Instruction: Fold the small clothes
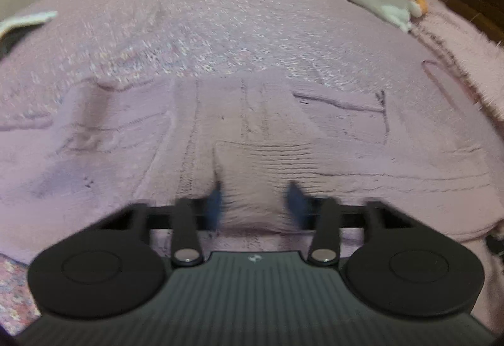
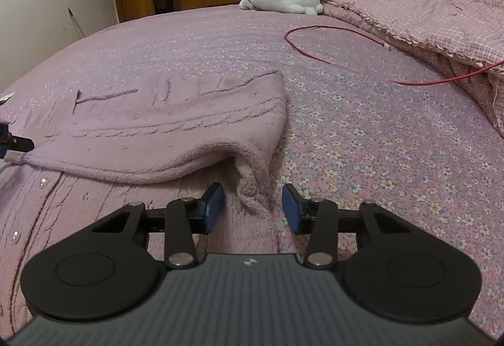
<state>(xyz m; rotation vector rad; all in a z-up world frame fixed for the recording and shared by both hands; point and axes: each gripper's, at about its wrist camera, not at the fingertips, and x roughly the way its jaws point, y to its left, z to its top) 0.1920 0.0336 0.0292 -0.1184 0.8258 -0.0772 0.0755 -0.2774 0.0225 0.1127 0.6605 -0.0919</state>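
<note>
Pink knitted cardigan (image 2: 163,132) lies half-folded on the bed (image 2: 378,141), folded edge ahead of both tongs. Right gripper (image 2: 253,204) apart, straddling the fold's corner, probably about to pinch. Left gripper (image 1: 255,204) also apart around a raised knit fold; blurred.

No readable text, only a small white logo mark on each tongs' housing (image 2: 250,262)

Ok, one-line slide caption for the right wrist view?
Open right gripper straddles the folded pink sweater's corner on the floral bedspread.
</note>
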